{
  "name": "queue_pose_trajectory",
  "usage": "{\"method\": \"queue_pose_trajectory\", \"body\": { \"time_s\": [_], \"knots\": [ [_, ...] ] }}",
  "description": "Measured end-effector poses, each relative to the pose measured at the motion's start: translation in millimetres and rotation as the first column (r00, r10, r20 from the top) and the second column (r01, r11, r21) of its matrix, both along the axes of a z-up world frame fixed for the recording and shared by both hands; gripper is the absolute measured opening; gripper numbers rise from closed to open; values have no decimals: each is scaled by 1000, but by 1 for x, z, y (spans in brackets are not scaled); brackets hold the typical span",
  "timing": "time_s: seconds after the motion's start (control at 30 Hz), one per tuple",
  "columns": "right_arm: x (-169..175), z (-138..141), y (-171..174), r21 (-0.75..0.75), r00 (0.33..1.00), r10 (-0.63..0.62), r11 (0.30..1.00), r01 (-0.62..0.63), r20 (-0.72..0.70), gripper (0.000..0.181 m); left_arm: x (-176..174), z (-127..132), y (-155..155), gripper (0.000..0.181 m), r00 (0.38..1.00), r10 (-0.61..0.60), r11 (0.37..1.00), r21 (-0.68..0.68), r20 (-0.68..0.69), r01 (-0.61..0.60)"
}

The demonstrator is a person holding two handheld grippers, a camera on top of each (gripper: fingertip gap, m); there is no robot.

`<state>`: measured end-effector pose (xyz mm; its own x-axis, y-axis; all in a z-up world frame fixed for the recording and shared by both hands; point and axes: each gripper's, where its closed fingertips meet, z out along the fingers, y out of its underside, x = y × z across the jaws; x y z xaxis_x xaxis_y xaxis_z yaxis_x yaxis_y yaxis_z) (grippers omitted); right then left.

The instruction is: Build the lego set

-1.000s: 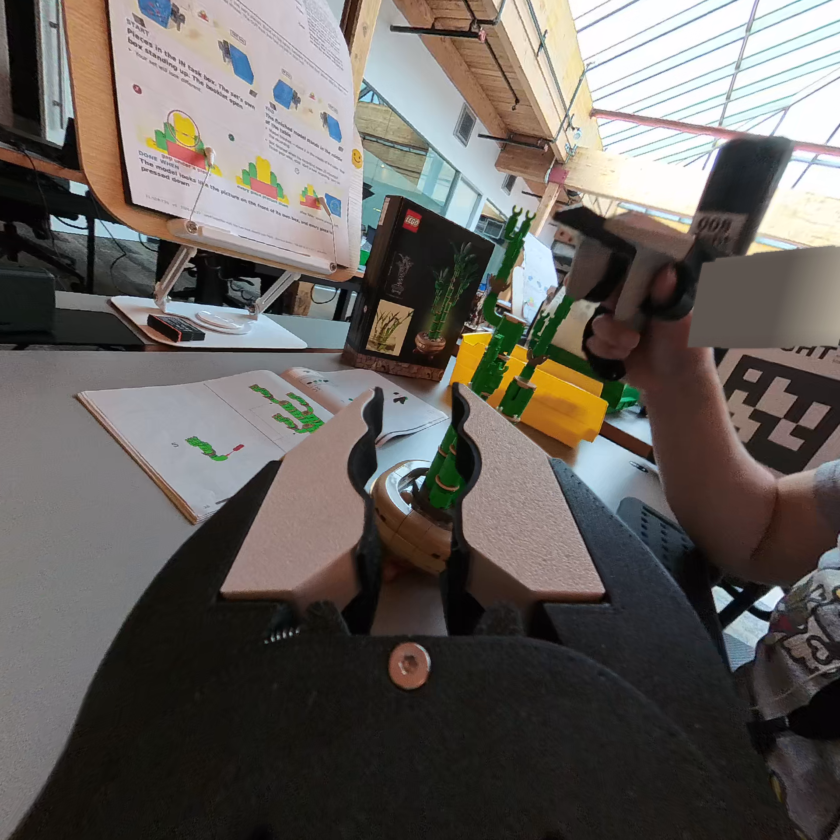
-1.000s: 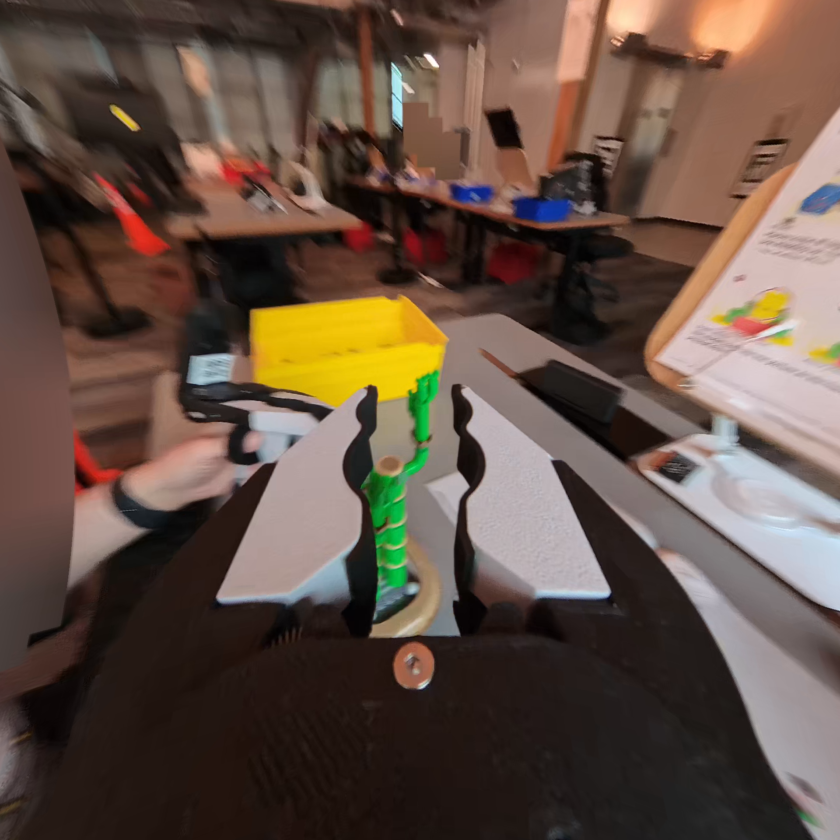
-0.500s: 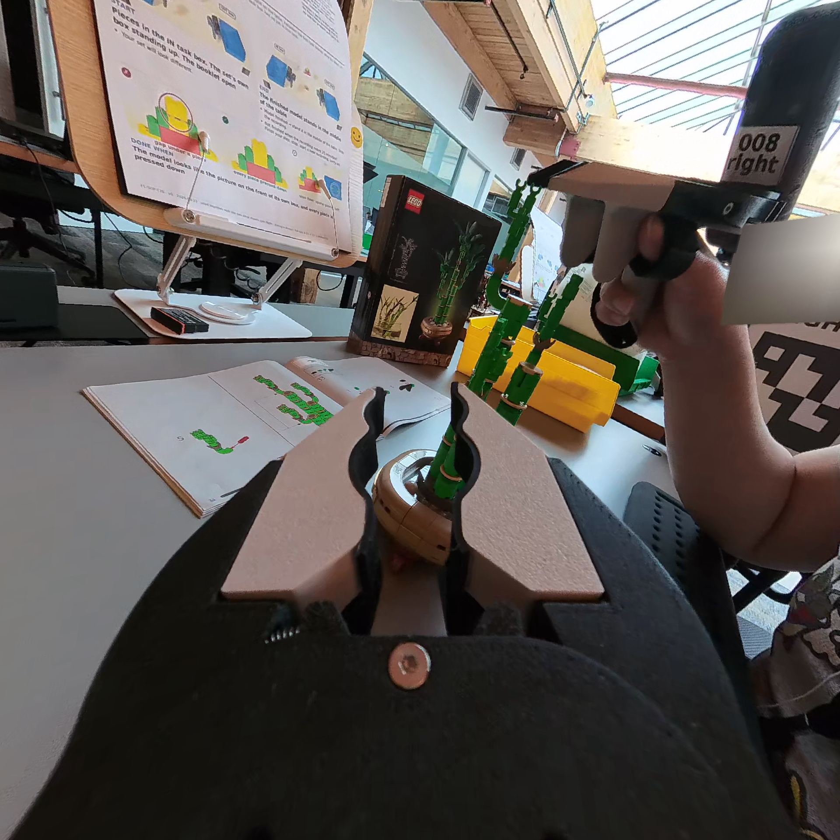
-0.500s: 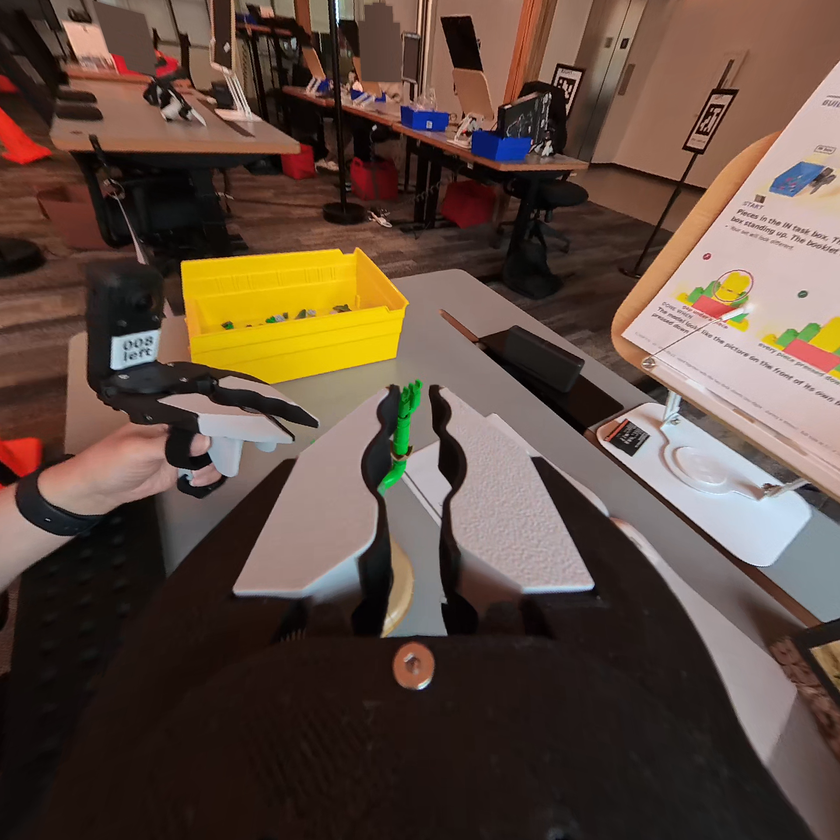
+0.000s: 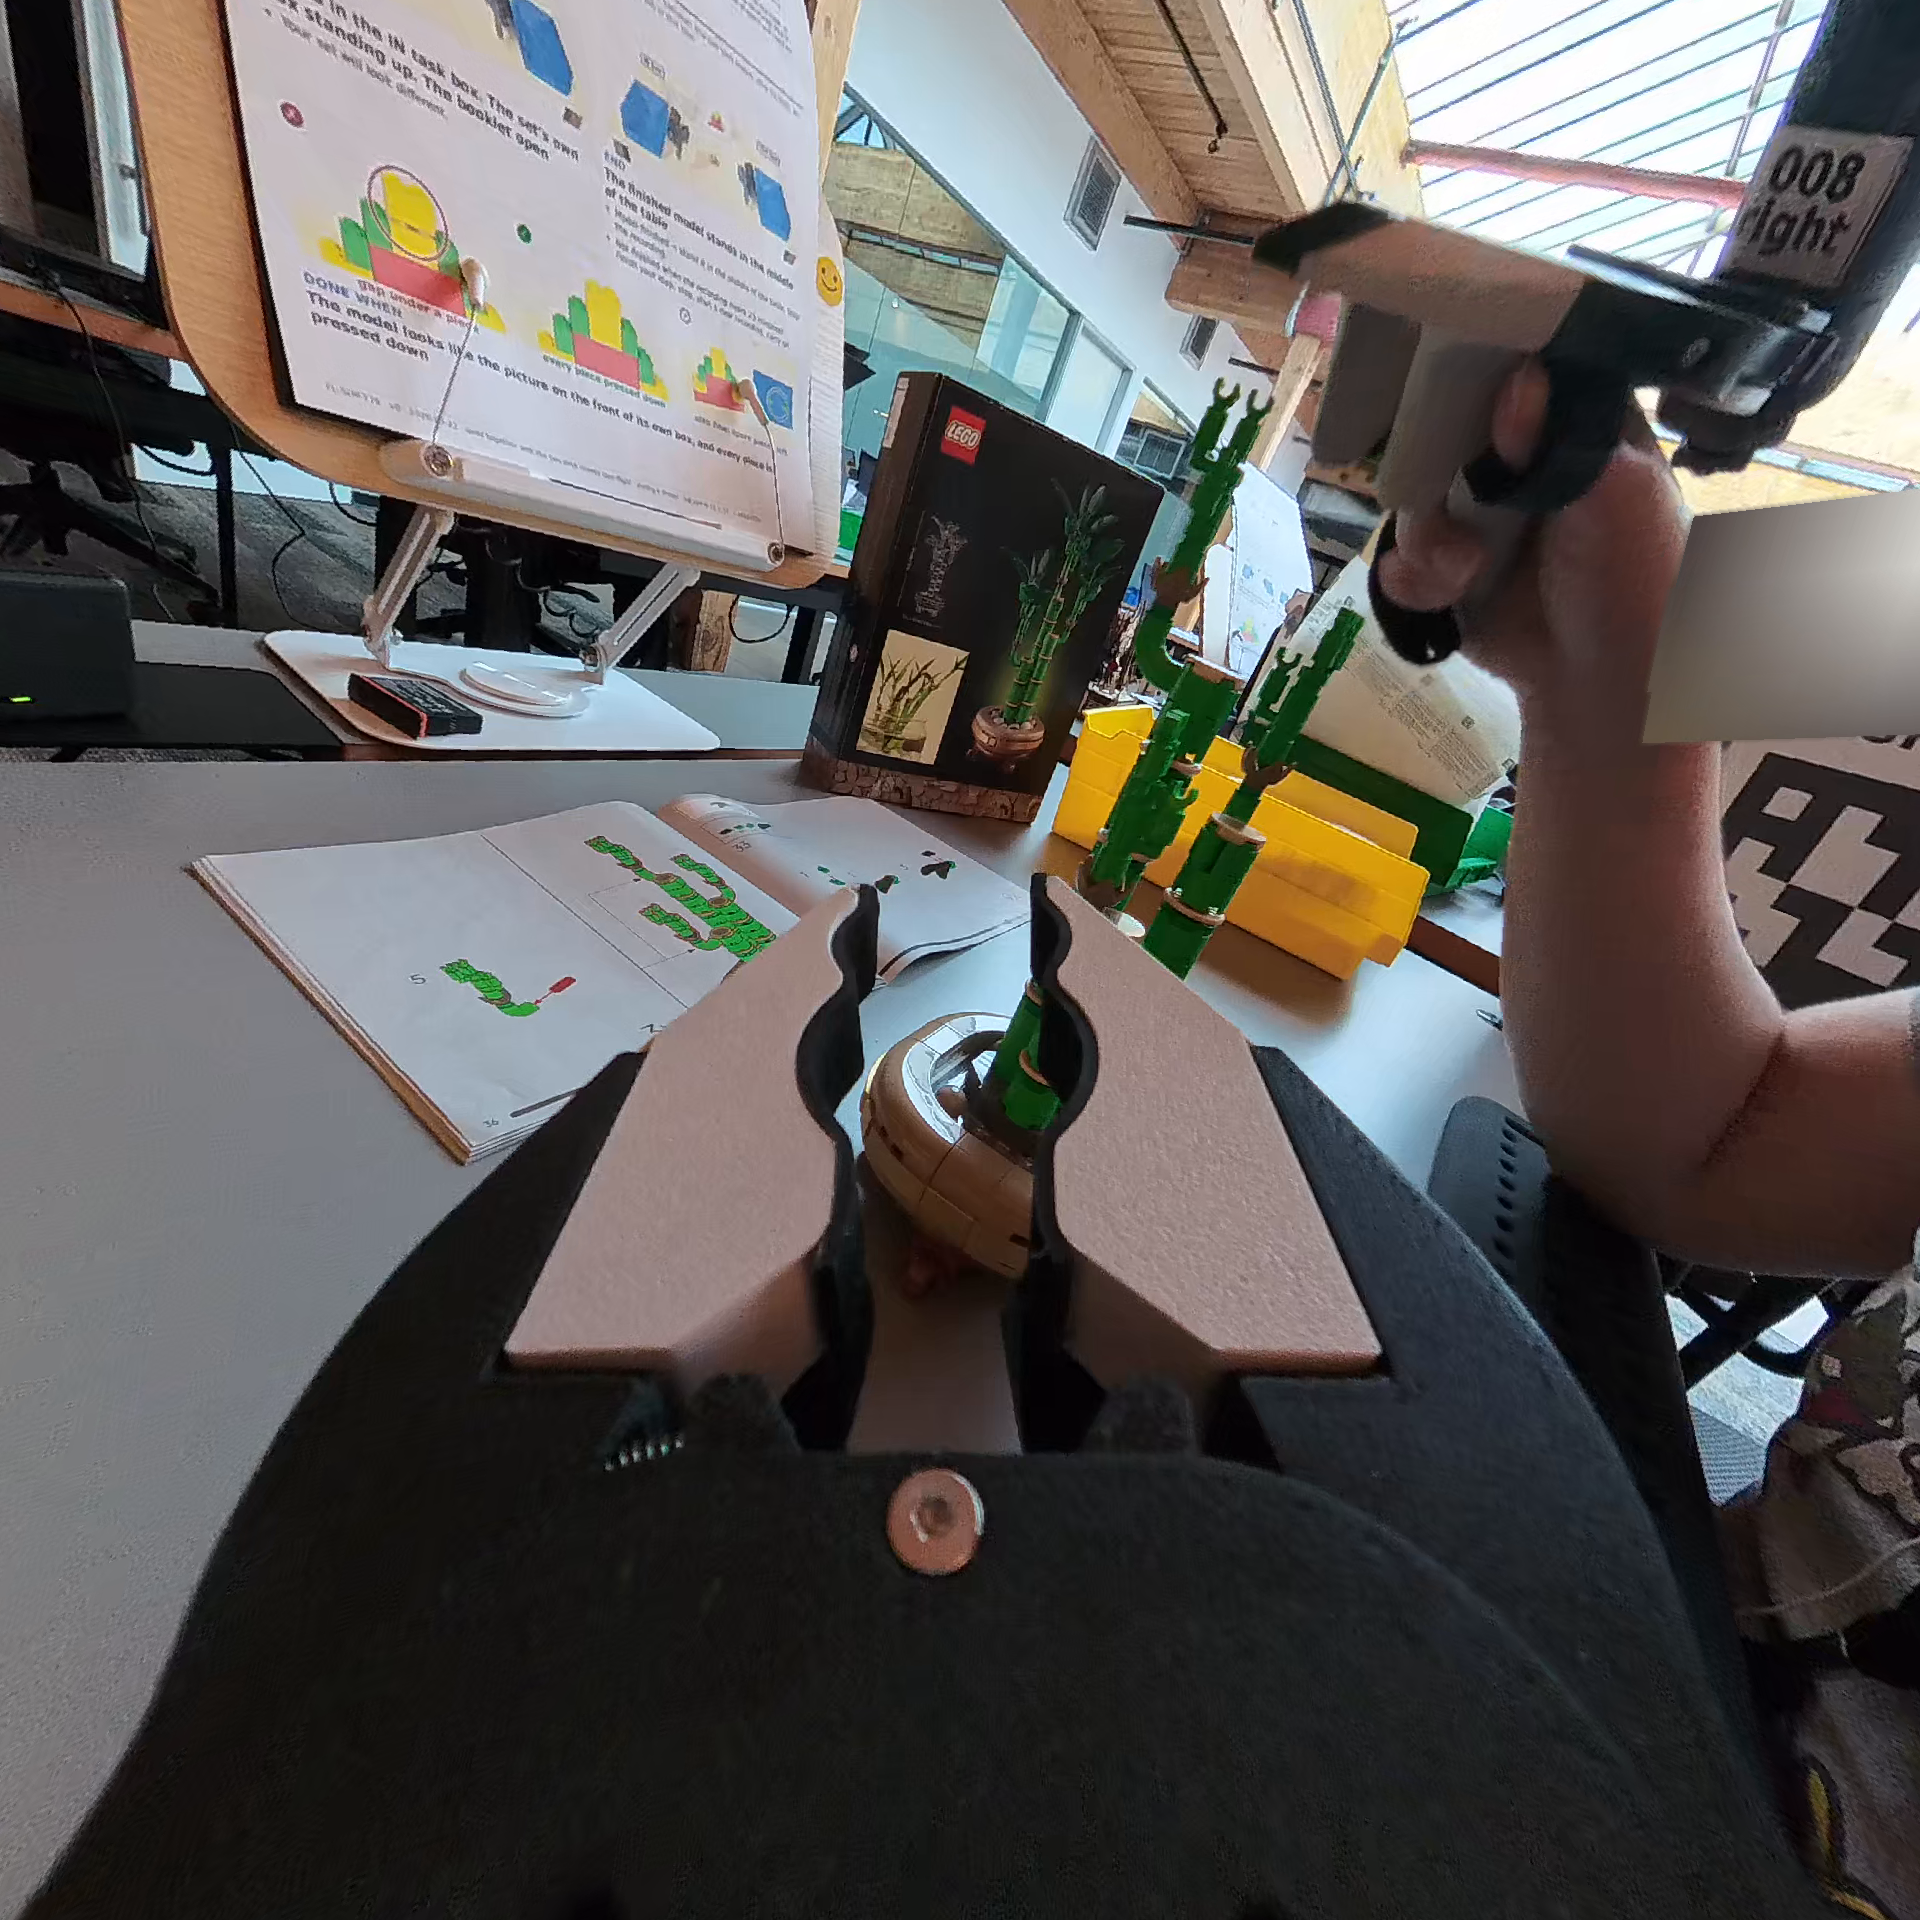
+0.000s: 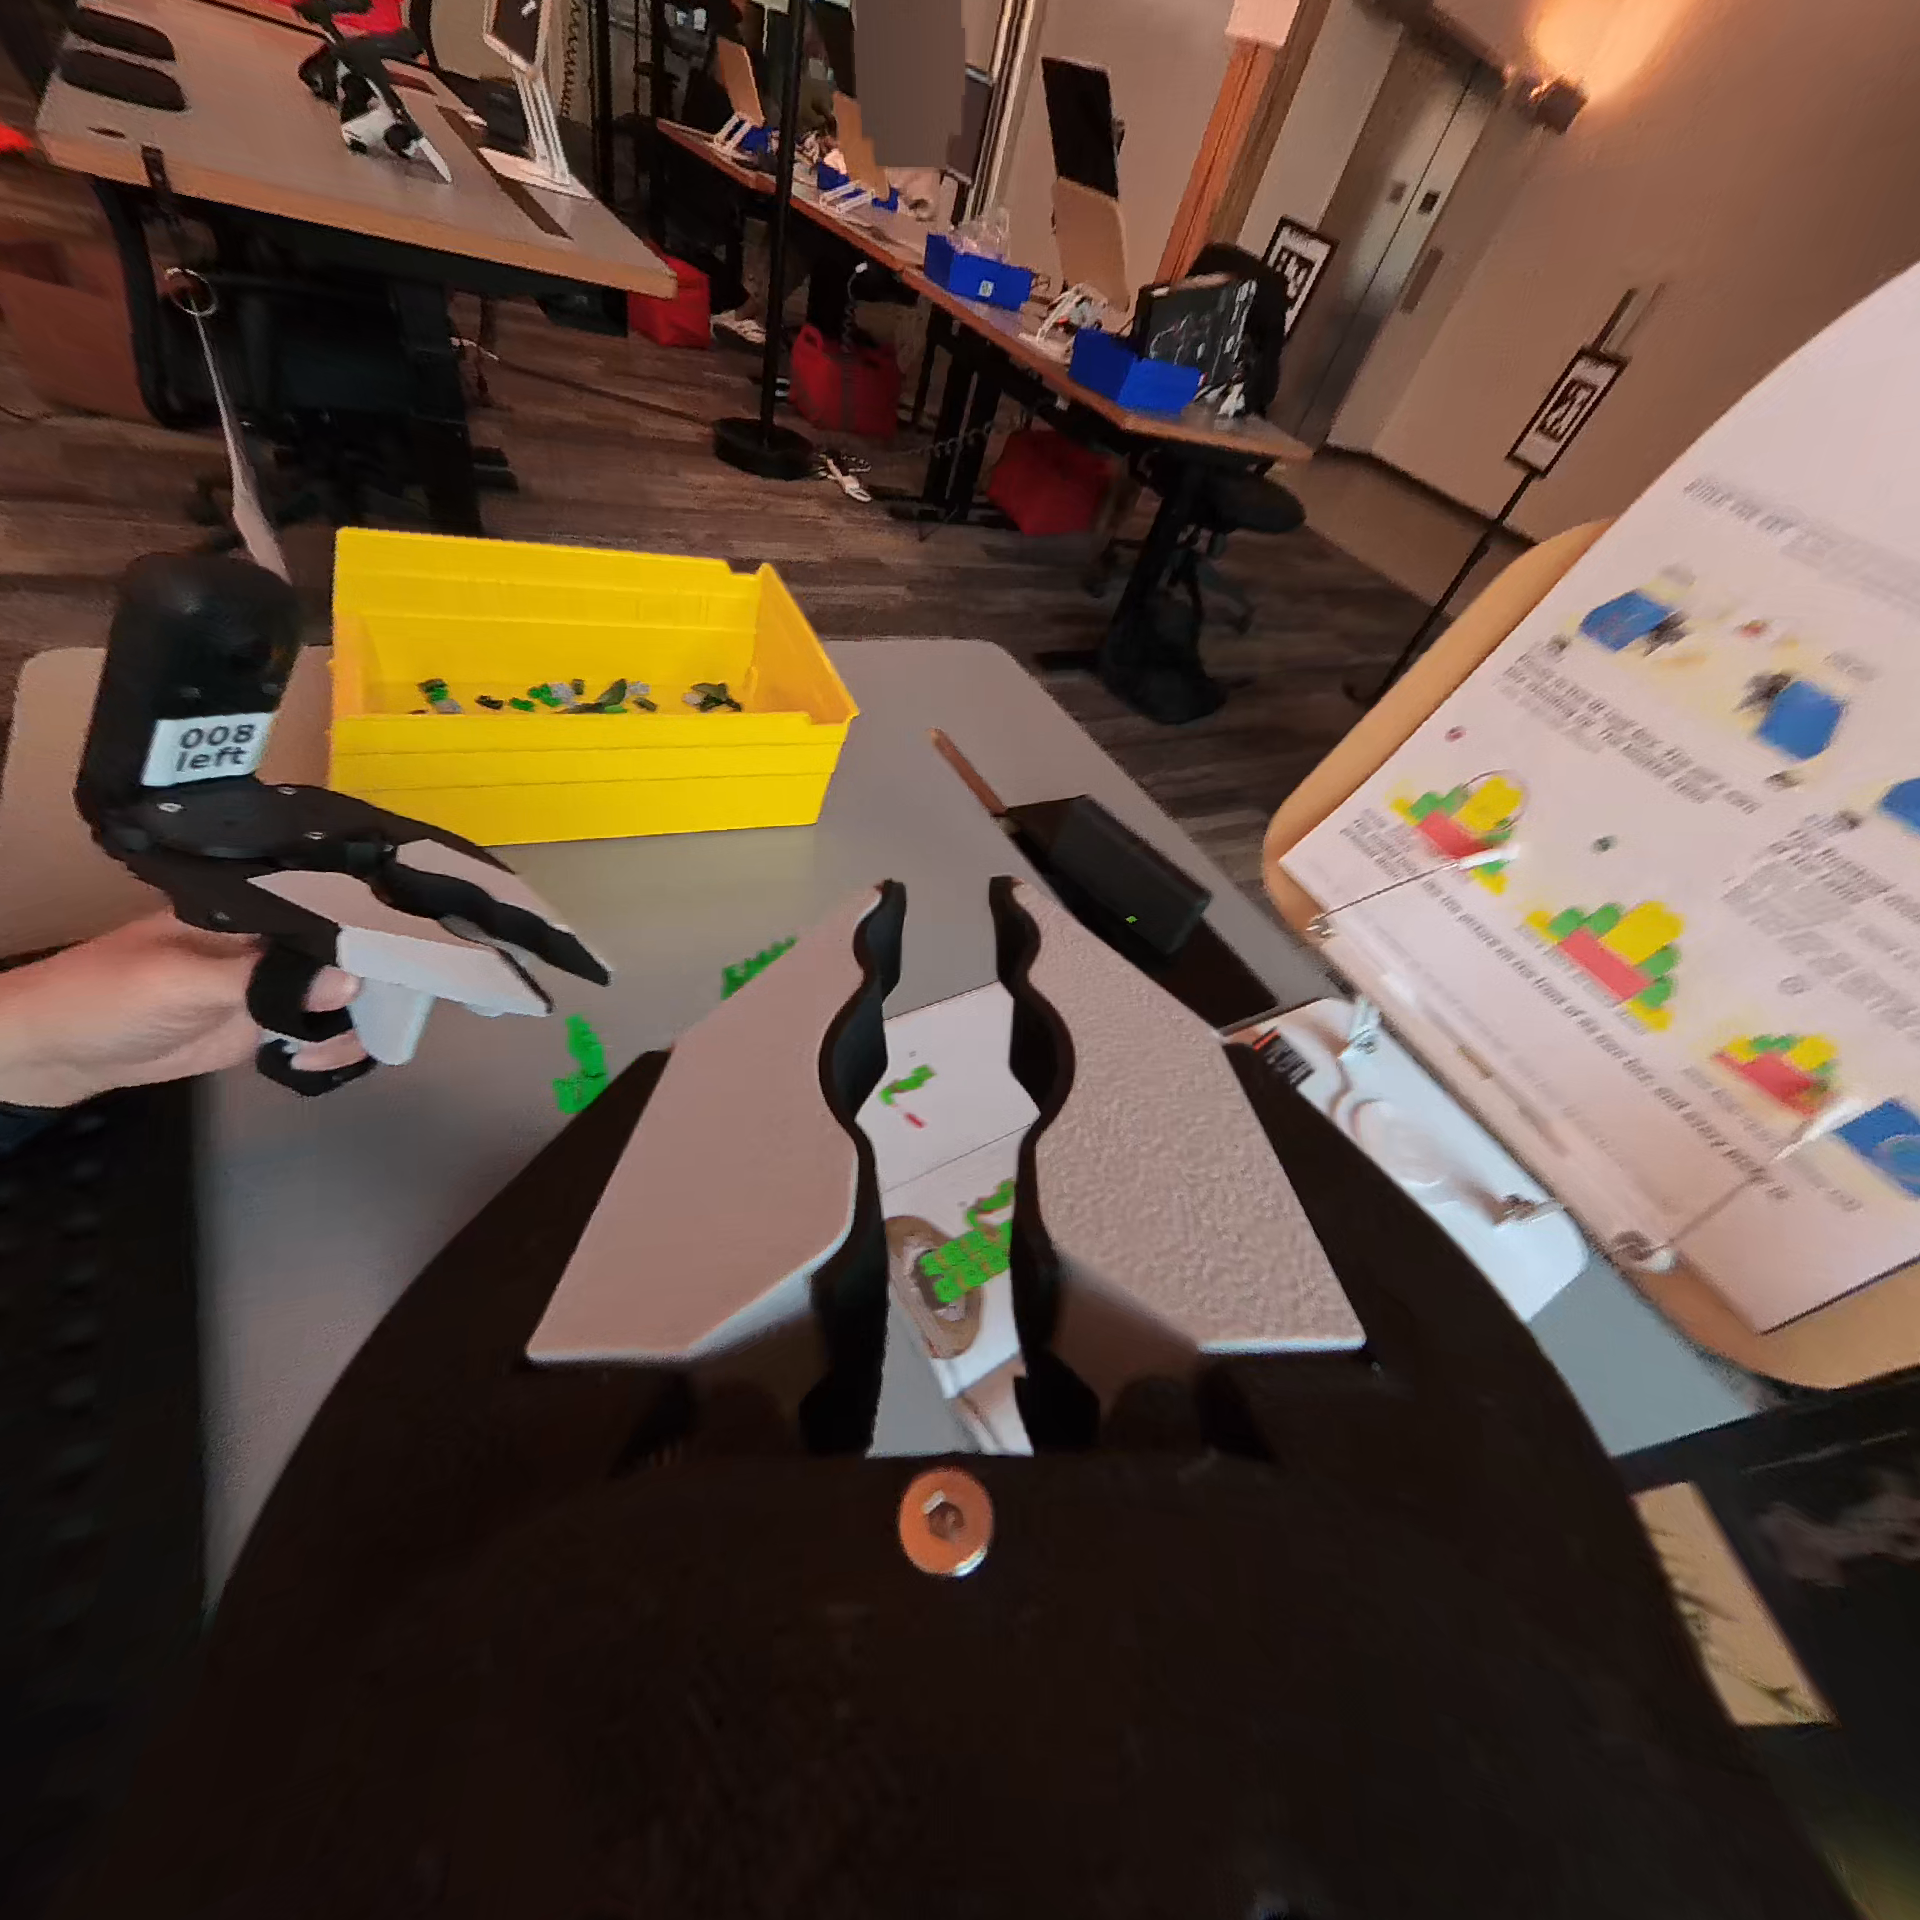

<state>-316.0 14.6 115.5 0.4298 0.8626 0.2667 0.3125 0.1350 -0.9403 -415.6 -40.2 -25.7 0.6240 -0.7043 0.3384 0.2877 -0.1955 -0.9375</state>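
The bamboo model is a tan round pot with green jointed stalks rising from it. It stands on the grey table by the open booklet. My left gripper is open and empty, level with the pot, which shows in the gap just beyond its fingers. My right gripper hangs above the stalk tops in a hand. In the right wrist view, that gripper is slightly open and empty, looking down on the pot and blurred stalks. The left gripper is off to the left.
A yellow bin with several small green pieces sits at the table's far end. The set's dark box stands behind the booklet. An instruction board on a stand and a black device line one side.
My right gripper had a stalk between its fingers. It has come off the stalk and risen above the model, tilting down. My left gripper stays by the pot.
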Motion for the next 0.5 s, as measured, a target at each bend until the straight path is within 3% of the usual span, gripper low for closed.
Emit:
{"method": "queue_pose_trajectory", "body": {
  "time_s": [0.13, 0.27, 0.5],
  "knots": [
    [11, 3, -3, -18, 987, 163, 986, -163, 6, 22, 1, -5, 2, 28, 1000, 1, 1000, -11, -16, -1],
    [7, -11, -18, -77, 913, 397, 911, -404, -90, 24, 6, -9, 3, 29, 999, -12, 1000, -17, -42, 11],
    [9, -38, 6, -205, 884, 437, 862, -465, -168, 27, 10, -13, 3, 29, 998, -31, 1000, -9, -60, 30]
  ]
}}
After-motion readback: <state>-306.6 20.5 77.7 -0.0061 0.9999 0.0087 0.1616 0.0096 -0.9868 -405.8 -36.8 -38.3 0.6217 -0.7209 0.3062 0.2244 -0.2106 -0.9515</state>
